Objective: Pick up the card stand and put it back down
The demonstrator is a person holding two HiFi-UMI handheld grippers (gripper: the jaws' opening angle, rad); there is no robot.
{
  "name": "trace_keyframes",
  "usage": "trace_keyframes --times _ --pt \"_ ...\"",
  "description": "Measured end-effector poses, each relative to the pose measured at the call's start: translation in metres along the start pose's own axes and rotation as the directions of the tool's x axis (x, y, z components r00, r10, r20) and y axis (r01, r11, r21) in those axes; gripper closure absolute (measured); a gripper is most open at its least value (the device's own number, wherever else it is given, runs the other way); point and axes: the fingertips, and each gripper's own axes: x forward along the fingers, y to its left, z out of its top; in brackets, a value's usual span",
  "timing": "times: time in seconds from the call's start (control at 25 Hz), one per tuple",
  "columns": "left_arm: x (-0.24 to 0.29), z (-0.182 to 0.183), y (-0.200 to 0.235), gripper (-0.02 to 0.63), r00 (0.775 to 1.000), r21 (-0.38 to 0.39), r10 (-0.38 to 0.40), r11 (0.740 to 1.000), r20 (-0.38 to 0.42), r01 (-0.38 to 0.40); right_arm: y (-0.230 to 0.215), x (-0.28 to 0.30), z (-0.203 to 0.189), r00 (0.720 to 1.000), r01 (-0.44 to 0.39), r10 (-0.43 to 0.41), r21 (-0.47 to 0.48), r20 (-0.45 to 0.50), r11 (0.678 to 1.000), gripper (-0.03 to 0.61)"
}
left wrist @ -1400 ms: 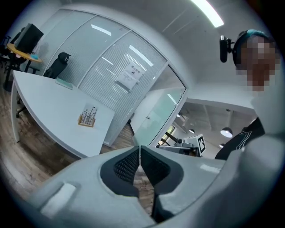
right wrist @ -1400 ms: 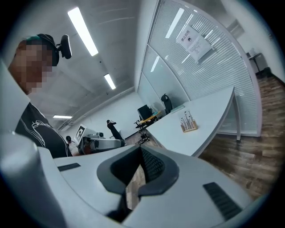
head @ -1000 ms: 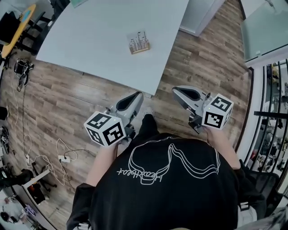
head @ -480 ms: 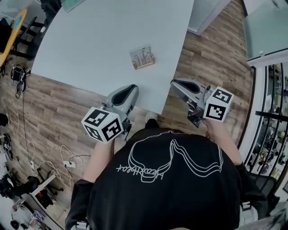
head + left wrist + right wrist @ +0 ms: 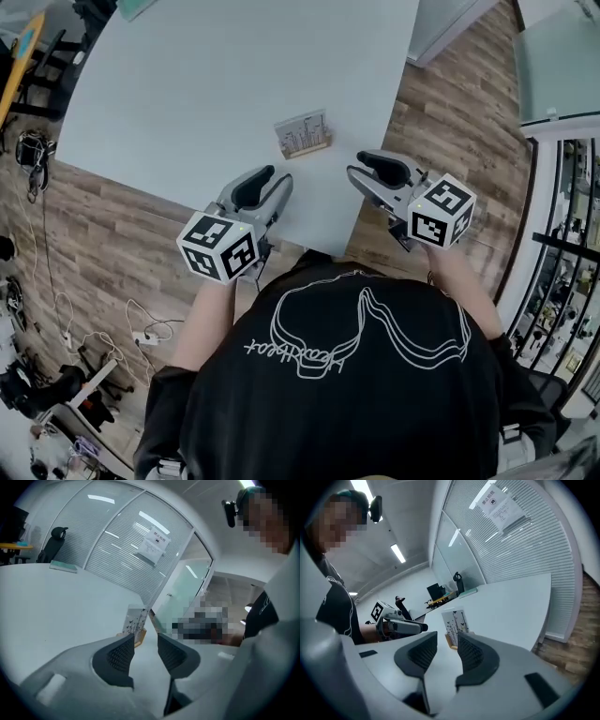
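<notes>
The card stand point(image 5: 303, 134) is a small wooden base with an upright printed card, standing near the front right of the pale table point(image 5: 216, 75). My left gripper point(image 5: 269, 178) hovers over the table's near edge, just short of the stand and left of it. My right gripper point(image 5: 364, 165) hangs to the stand's right, at the table's corner. Both have just been opening their jaws, and both are open with nothing between the pads. The stand shows beyond the left gripper point(image 5: 145, 638) as the card stand point(image 5: 132, 623), and beyond the right gripper point(image 5: 447, 639) as the card stand point(image 5: 455, 623).
Wooden floor point(image 5: 450, 103) lies right of the table and in front of it. Cables and a power strip point(image 5: 141, 333) trail on the floor at left. A glass-walled partition with blinds point(image 5: 126, 541) stands behind the table. A second table point(image 5: 562, 56) is at the upper right.
Both grippers have moved forward from over the floor to the table's near edge, closing in on the card stand. Their jaws now stand apart. The stand has not moved.
</notes>
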Motion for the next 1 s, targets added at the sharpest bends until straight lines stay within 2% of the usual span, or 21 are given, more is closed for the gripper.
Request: trace_keyframes --times 0.24,0.44,0.64,0.8,1.0 --pt "0.023 -0.012 0.035 0.448 0.997 -0.008 0.067 0.998 -0.048 -0.067 -0.023 0.032 -0.007 0.996 0.023 -0.035 -0.144 -0.08 0.989 0.408" --pt "0.043 -0.028 0.05 0.446 0.99 0.021 0.096 0.995 -0.105 -0.095 -0.044 0.054 -0.025 0.983 0.058 -0.097 -0.235 -0.155 0.97 0.405" --pt "0.055 -0.036 0.064 0.447 0.982 0.024 0.124 0.992 -0.139 -0.122 -0.062 0.07 -0.033 0.976 0.101 -0.145 -0.248 -0.165 0.964 0.411" --pt "0.06 -0.034 0.068 0.448 0.981 0.013 0.134 0.991 -0.138 -0.133 -0.066 0.08 -0.038 0.97 0.101 -0.151 -0.248 -0.191 0.963 0.422" --pt "0.067 -0.033 0.066 0.453 0.978 0.044 0.136 0.99 -0.158 -0.131 -0.066 0.085 -0.04 0.969 0.107 -0.149 -0.209 -0.195 0.972 0.437"
